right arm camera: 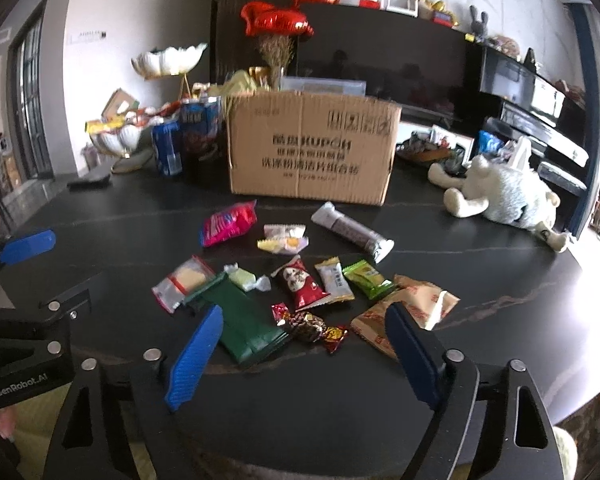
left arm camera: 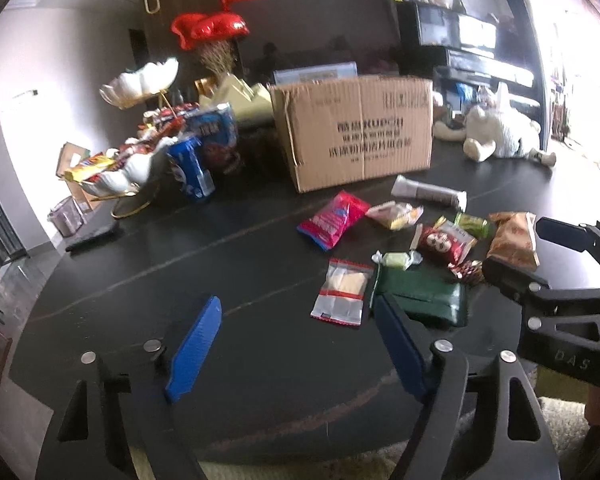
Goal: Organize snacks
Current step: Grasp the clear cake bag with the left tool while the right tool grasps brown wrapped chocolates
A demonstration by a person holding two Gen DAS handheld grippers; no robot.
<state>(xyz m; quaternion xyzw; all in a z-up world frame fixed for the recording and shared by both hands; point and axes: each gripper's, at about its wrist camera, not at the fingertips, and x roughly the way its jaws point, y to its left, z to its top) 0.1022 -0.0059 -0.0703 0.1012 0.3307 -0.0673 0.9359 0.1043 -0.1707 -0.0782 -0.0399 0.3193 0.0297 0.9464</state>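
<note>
On the dark table (right arm camera: 480,264) many small snacks lie loose in a group, in front of a cardboard box (right arm camera: 312,152) that stands open at the top. I think the box is there to receive them. The left gripper (left arm camera: 298,344) is wide open and holds nothing; its right finger is just before the green packet (left arm camera: 424,296), next to the clear packet (left arm camera: 342,292). The right gripper (right arm camera: 304,354) is also wide open and empty, above the green packet, a wrapped candy (right arm camera: 310,326) and the brown bag (right arm camera: 404,312). Both point down to the pile, probably to choose a first snack.
</note>
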